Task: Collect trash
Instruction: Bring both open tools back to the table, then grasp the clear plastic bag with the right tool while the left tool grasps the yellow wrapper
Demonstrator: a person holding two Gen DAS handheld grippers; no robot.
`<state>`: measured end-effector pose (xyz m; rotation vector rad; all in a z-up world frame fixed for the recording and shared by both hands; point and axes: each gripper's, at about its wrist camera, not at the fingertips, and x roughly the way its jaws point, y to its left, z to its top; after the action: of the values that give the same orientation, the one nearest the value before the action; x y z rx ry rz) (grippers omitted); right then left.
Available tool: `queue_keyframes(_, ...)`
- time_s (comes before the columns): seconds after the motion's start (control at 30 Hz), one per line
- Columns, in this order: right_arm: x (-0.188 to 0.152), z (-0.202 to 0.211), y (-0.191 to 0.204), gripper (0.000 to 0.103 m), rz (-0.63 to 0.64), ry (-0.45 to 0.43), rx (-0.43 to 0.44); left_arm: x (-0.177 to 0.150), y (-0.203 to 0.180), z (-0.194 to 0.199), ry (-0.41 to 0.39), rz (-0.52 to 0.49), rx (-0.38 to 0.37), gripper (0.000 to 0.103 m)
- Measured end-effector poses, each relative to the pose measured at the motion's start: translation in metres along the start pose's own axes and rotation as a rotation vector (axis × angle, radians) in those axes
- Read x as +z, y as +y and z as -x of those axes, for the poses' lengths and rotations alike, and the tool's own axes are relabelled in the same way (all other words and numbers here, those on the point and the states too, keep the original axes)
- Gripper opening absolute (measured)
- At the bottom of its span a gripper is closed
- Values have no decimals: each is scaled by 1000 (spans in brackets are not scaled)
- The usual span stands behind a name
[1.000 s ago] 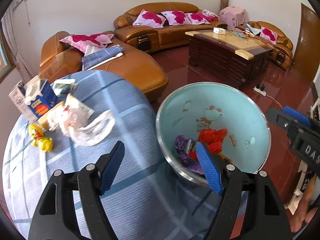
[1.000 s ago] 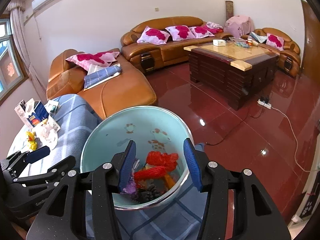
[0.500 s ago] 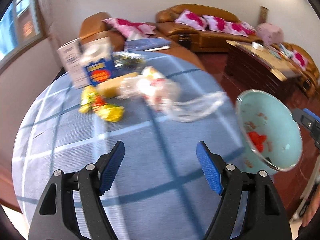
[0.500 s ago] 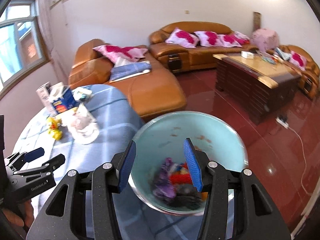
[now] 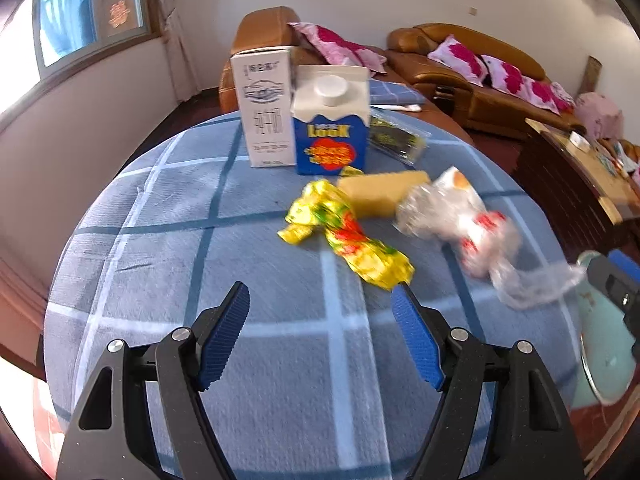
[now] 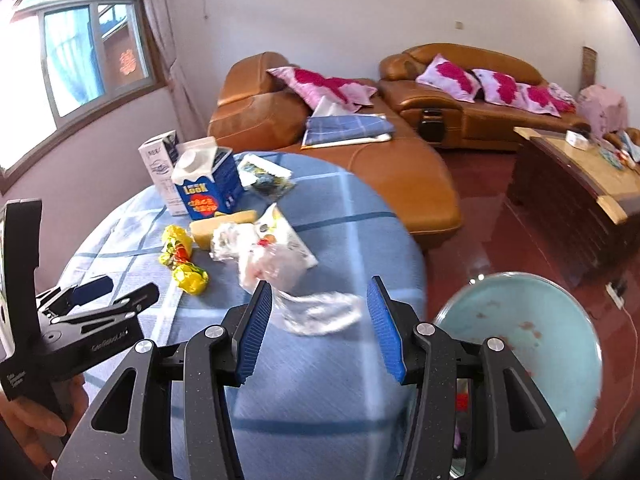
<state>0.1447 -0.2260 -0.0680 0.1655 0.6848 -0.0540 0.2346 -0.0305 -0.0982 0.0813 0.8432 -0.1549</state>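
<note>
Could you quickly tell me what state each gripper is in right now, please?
Left gripper: open, nothing between its fingers.
Right gripper: open, holding nothing.

Both views come from fisheye cameras mounted on the hand-held grippers, each looking forward and downward along its own two blue-padded fingers, which fill the lower frame. The left wrist view sits close over the blue checked tablecloth (image 5: 280,360), facing the blue carton (image 5: 332,136) and yellow wrapper (image 5: 348,236) near the middle of the frame, with the window at upper left. The right wrist view sits further back and to the right, taking in the same table, the left gripper (image 6: 116,292) at its lower left, and the light blue bin (image 6: 552,340) at lower right. Both share the carton, wrapper, clear plastic bag (image 5: 472,232) and brown sofa (image 6: 440,92).
</note>
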Motion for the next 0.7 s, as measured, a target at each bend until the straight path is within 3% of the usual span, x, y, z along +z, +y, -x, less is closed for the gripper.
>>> queue_keyframes(0.4,14,-35,7,50,24,37,36,4,-3,-17,25,5,-31,72)
queue_keyframes(0.7,20,-82,22,50,59,121,93,14,-6,-31,26,-18,10,72)
